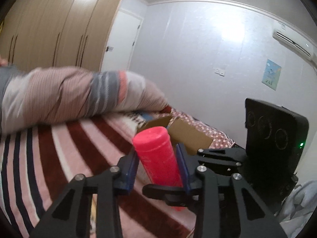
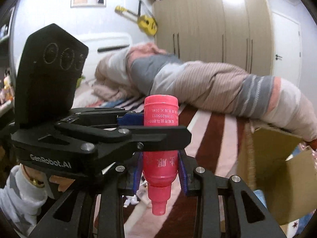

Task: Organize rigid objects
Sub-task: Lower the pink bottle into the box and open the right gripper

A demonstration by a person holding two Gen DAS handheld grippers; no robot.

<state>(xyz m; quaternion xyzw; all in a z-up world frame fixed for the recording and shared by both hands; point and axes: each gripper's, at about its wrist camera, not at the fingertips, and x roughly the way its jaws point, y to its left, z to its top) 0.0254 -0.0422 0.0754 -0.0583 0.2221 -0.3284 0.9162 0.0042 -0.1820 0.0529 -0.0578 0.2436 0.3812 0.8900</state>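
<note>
- Between the blue pads of both claws is one pink bottle, held in the air above a striped bed, cap end downward in the right wrist view.
- The right claw is closed narrow on the lower body of the bottle, just above the cap.
- The left claw comes from the side and is also closed on the bottle, higher on its body; in the right wrist view its fingers cross in front of the bottle.
- I judge the step in hand to be a handover, or a joint carry toward the cardboard box. To do it well, one claw should let go only while the other keeps a firm grip, because the bottle is smooth and round and may slip or turn.
- The open box stands to the right of the right claw, near but not touching; its flaps stand up, so the bottle should go over the edge before it is lowered.
- A sleeve of a person reaches across beyond the claws and over the box, so room there is limited; the space directly above the bed looks free.
</note>
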